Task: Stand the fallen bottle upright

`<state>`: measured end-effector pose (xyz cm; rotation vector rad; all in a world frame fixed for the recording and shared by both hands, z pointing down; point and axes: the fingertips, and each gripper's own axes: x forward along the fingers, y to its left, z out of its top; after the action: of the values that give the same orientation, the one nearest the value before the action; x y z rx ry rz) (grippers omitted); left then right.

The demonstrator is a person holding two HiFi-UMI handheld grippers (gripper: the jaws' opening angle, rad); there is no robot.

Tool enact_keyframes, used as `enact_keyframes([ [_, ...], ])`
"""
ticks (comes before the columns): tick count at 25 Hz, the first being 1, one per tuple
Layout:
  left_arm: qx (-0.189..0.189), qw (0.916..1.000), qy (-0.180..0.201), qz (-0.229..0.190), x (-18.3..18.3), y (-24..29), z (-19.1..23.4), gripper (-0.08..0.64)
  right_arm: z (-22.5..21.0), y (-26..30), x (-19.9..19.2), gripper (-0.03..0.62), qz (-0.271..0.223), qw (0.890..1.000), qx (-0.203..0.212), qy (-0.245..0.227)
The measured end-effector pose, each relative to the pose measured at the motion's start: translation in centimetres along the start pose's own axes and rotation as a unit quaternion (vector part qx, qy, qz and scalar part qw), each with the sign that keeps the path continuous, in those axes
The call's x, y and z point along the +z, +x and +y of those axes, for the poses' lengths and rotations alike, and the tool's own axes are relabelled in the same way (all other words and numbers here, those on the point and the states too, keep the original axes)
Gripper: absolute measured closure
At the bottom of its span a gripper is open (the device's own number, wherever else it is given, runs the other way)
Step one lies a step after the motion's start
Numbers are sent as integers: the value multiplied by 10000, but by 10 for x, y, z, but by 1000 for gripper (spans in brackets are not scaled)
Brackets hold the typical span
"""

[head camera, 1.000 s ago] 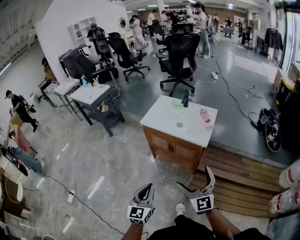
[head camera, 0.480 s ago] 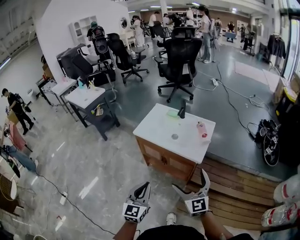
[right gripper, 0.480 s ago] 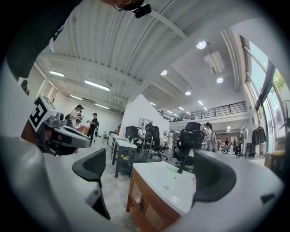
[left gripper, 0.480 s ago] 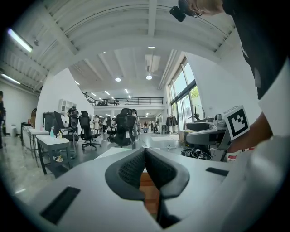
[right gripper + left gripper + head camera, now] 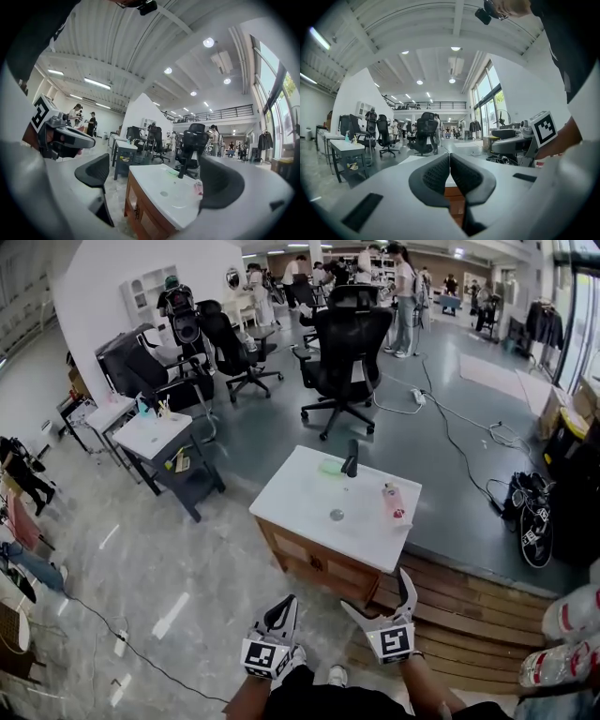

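Observation:
A pink bottle [image 5: 391, 500] lies on its side near the right edge of the white sink top [image 5: 300, 498] of a wooden cabinet, right of the drain. In the right gripper view the bottle [image 5: 198, 187] shows beside the black tap [image 5: 182, 169]. Both grippers are held low in front of the cabinet, well short of it. My left gripper [image 5: 282, 612] is shut with nothing in it, its pads [image 5: 436, 173] pressed together. My right gripper [image 5: 379, 594] is open and empty, and the sink top [image 5: 150, 185] shows between its pads.
A green pad [image 5: 328, 466] lies by the tap [image 5: 350, 457]. Wooden decking [image 5: 469, 610] runs under the cabinet's right side. A black office chair [image 5: 339, 348] stands behind, a small grey table [image 5: 155, 432] to the left. Cables and bags [image 5: 530, 512] lie to the right; people stand far back.
The cabinet has drifted left and nearer in the head view as the person steps toward it. Both grippers keep their states and their places low in the view.

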<state>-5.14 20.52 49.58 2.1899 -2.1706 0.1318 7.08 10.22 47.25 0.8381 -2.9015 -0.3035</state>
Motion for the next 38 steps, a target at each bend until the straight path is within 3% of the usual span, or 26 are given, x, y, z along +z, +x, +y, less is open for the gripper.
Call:
enact_keyframes([
  [9, -292, 9996, 14, -54, 2, 81, 60, 541, -40, 81, -12, -6, 123, 9989, -438, -106],
  [13, -502, 9987, 85, -83, 7, 132, 94, 541, -61, 127, -20, -6, -4, 9979, -633, 167],
  [19, -851, 9961, 129, -185, 21, 197, 137, 541, -86, 194, -24, -6, 204, 9947, -970, 286],
  [28, -1365, 9899, 297, -221, 35, 265, 204, 541, -109, 278, -20, -6, 363, 9882, -1468, 262],
  [38, -1754, 9842, 174, -146, 28, 327, 227, 541, -144, 322, -35, -6, 694, 9821, -1746, 144],
])
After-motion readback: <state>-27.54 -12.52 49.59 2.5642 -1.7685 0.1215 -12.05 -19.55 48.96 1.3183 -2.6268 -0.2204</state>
